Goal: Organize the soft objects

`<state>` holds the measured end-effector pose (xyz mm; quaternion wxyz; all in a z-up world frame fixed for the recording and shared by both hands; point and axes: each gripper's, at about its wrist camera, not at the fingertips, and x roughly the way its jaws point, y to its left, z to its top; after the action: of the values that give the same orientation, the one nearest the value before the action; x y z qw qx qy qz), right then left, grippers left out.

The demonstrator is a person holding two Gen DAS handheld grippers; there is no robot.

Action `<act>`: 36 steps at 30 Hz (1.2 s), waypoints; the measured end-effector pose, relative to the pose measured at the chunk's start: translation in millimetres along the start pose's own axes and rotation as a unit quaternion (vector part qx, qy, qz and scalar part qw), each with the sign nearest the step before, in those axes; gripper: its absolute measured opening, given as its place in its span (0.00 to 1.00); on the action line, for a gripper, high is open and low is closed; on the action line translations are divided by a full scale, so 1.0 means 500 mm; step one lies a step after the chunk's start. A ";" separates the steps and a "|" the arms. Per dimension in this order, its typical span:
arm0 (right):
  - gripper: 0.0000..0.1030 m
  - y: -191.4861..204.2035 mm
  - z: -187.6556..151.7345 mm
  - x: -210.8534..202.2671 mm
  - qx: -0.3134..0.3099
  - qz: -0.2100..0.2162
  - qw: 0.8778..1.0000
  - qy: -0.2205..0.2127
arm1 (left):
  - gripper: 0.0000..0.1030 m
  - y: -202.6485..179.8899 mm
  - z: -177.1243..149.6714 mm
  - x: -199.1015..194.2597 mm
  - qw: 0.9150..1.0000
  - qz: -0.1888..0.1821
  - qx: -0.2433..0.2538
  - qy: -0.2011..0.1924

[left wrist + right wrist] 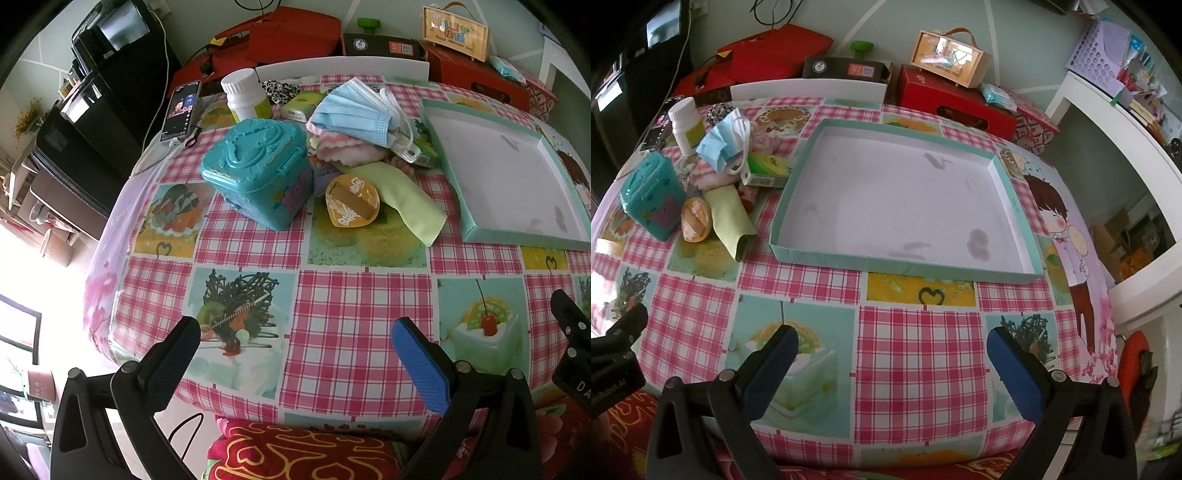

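Note:
A pile of soft things lies at the table's far left: blue face masks (354, 114) (720, 146), a pink and white fluffy cloth (347, 149) (709, 175), a light green cloth (410, 195) (729, 218) and a leopard-print scrunchie (280, 90) (718, 110). An empty teal-edged white tray (524, 236) (886, 264) lies to their right. My left gripper (295, 354) is open and empty above the table's near edge. My right gripper (892, 362) is open and empty, in front of the tray.
A teal plastic case (258, 173) (652, 199), a white pill bottle (245, 96) (685, 123), an orange heart-shaped lid (352, 201) (696, 219), a green carton (766, 168) and a phone (181, 110) sit by the pile. Red boxes (955, 99) stand behind the table. A red cushion (303, 450) is below.

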<state>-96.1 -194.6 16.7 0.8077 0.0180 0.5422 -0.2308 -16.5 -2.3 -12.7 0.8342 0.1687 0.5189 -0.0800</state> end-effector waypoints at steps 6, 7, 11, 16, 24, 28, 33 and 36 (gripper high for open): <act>1.00 0.000 -0.001 0.000 0.000 0.000 1.000 0.002 | 1.00 0.001 0.000 0.002 1.000 -0.002 0.000 0.003; 1.00 -0.001 -0.001 0.000 0.000 0.001 1.000 0.002 | 1.00 0.001 0.001 0.002 1.000 -0.003 0.000 0.004; 1.00 -0.001 -0.002 0.001 -0.001 0.001 1.000 0.003 | 1.00 0.000 0.000 0.004 1.000 -0.004 0.002 0.006; 1.00 -0.001 -0.001 0.001 0.000 0.001 1.000 0.003 | 1.00 -0.001 0.000 0.006 1.000 -0.004 0.002 0.008; 1.00 0.001 -0.002 0.005 -0.002 0.002 1.000 0.006 | 1.00 -0.001 -0.001 0.009 1.000 -0.007 0.003 0.012; 1.00 0.003 -0.003 0.008 -0.005 0.001 1.000 0.010 | 1.00 -0.001 -0.001 0.012 1.000 -0.011 0.004 0.016; 1.00 0.008 -0.001 0.012 -0.012 -0.001 1.000 0.017 | 1.00 -0.003 -0.002 0.018 1.000 -0.018 0.006 0.022; 1.00 0.012 -0.001 0.019 -0.018 -0.003 0.999 0.026 | 1.00 -0.003 -0.001 0.017 0.999 -0.022 0.005 0.023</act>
<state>-91.4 -192.7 6.6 0.7926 0.0082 0.5674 -0.2230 -13.6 -3.1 -20.7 0.8190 0.1632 0.5414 -0.0972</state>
